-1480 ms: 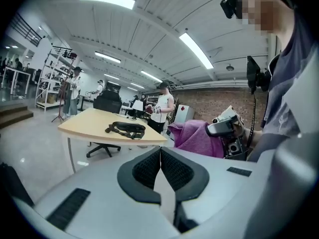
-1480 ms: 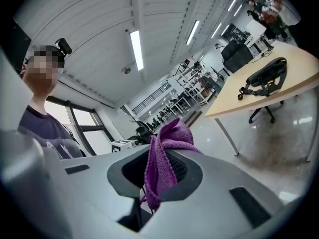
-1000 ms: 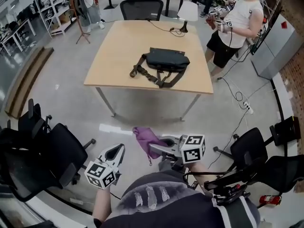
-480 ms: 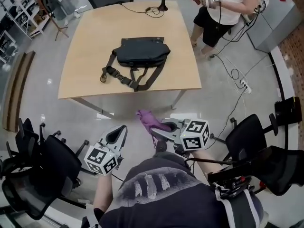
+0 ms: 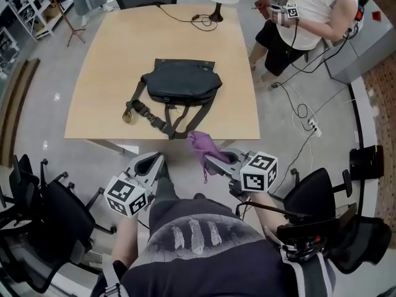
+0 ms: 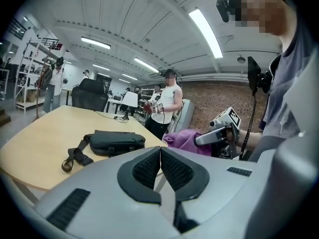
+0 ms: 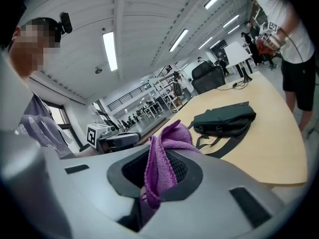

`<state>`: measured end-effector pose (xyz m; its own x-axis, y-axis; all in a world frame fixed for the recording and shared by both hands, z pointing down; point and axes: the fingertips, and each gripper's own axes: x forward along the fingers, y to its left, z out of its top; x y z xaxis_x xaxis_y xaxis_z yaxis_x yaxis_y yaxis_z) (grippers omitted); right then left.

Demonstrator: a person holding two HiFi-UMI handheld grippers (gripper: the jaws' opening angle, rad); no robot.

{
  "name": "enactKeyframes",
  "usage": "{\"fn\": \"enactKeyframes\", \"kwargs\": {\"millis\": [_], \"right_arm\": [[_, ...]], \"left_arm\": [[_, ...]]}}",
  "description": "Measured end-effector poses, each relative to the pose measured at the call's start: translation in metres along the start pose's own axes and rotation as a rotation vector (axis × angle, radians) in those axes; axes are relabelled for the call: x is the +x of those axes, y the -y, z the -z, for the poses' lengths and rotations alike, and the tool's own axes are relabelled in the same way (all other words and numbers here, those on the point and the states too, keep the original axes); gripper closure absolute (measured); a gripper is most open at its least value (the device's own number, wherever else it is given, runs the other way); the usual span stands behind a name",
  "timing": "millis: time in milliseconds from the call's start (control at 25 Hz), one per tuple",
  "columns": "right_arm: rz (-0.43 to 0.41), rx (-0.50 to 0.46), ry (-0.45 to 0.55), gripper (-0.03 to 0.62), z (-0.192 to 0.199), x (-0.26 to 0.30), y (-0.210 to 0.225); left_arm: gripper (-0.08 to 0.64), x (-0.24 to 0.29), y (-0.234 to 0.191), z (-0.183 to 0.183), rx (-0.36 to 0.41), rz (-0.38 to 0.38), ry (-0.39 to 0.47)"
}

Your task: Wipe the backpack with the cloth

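While the right claw (image 5: 209, 158) pinches the purple cloth (image 5: 200, 143) and the left claw (image 5: 150, 163) sits pressed together, empty, the black backpack (image 5: 183, 79) lies mid-counter (image 5: 99, 67), well beyond both. Advice: reach farther (straps trail near), press the cloth flat on the flap.
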<state>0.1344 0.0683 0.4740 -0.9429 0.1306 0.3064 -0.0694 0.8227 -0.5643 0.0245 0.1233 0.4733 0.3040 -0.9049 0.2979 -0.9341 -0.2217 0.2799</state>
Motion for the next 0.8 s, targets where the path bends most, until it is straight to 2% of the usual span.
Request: {"fn": "enactKeyframes", "kwargs": {"millis": [160, 320, 560, 720, 800], "right_arm": [[0.118, 0.013, 0.03, 0.56, -0.032, 0.022, 0.04], [0.26, 0.004, 0.045, 0.56, -0.069, 0.053, 0.074], [0.485, -0.114, -0.026, 0.56, -0.112, 0.088, 0.134], [0.65, -0.139, -0.02, 0.56, -0.14, 0.062, 0.184], [0.754, -0.187, -0.045, 0.56, -0.155, 0.044, 0.22]], "left_arm": [[0.549, 0.02, -0.048, -0.01, -0.006, 0.058, -0.001], [0.549, 0.037, -0.103, -0.038, 0.006, 0.139, -0.008], [0.549, 0.055, -0.192, -0.068, 0.055, 0.171, -0.02], [0.549, 0.07, -0.208, -0.07, 0.038, 0.204, -0.055], [0.549, 0.08, -0.211, -0.071, 0.03, 0.209, -0.068]]}}
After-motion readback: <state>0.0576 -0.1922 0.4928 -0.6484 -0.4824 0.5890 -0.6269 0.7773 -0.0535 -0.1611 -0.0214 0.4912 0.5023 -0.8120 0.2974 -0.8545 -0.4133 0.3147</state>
